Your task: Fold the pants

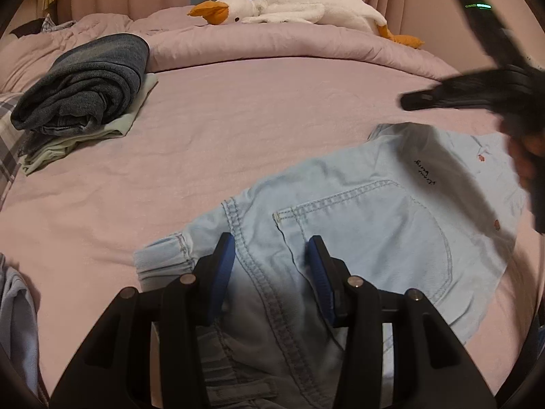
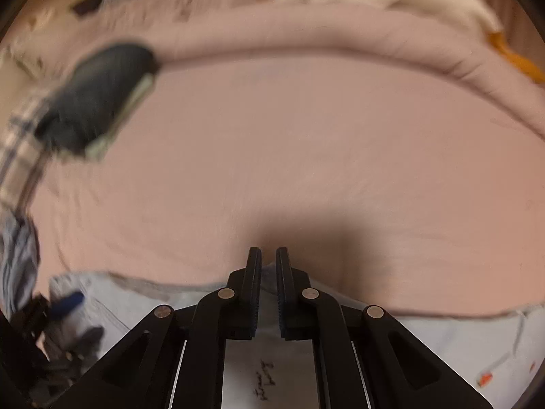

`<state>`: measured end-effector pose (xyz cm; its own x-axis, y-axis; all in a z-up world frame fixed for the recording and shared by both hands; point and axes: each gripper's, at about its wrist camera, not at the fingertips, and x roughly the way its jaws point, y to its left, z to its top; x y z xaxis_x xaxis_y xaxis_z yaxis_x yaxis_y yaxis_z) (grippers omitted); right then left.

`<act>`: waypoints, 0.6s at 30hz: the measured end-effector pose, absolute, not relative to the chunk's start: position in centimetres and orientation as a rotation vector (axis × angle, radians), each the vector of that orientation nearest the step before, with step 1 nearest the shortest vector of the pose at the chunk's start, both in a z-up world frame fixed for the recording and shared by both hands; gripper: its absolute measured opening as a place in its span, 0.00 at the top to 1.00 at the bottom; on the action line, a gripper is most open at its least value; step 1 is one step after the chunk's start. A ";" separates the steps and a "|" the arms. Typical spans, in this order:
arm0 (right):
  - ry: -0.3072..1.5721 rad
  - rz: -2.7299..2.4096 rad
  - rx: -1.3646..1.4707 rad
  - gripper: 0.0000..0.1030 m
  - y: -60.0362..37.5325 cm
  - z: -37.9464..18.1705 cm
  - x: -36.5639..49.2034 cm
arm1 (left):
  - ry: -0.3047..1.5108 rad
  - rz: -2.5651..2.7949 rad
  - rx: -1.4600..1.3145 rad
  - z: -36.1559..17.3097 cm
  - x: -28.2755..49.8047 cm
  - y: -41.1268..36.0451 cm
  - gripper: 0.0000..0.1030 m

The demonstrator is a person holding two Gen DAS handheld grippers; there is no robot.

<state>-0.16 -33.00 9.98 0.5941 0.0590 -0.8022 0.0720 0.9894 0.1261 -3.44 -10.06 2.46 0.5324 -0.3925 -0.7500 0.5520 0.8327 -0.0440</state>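
Note:
Light blue denim pants [image 1: 357, 225] lie folded on the pink bed, back pocket up, with small black writing near the far edge. My left gripper [image 1: 270, 252] is open, its blue-padded fingers spread above the pants' seam near the waistband, holding nothing. My right gripper [image 1: 419, 100] shows blurred at the right of the left wrist view, above the pants' far edge. In the right wrist view the right gripper [image 2: 269, 255] has its jaws nearly together with a narrow gap, over the edge of the pants [image 2: 442, 347]. Whether cloth sits between them is unclear.
A stack of folded dark jeans on a pale green garment [image 1: 85, 92] sits at the far left of the bed. A white plush goose [image 1: 299, 6] lies on the rolled pink duvet [image 1: 272, 44] at the back. More clothing [image 1: 17, 306] lies at the left edge.

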 end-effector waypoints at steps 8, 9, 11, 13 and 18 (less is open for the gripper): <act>1.010 0.032 0.048 0.93 -34.7 6.6 -10.3 | 0.843 -0.513 0.248 2.3 -3.5 -10.7 0.56; 1.035 0.002 0.014 0.93 -35.1 5.6 -11.5 | 0.843 -0.504 0.257 2.3 -3.6 -10.8 0.56; 0.992 -0.006 -0.013 0.93 -36.9 5.6 -13.8 | 0.843 -0.491 0.277 2.3 -3.7 -11.0 0.56; 0.976 -0.046 0.017 0.93 -39.3 5.6 -15.8 | 0.843 -0.477 0.295 2.2 -3.7 -11.1 0.56; 0.946 -0.259 0.220 0.93 -51.0 5.9 -19.8 | 0.865 -0.418 0.320 2.5 -3.7 -11.7 0.55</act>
<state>-19.77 -51.05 5.90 0.5585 -0.1215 -0.8205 0.3128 0.9470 0.0727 -3.74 -11.73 2.46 0.5766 -0.2232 -0.7859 0.4774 0.8727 0.1023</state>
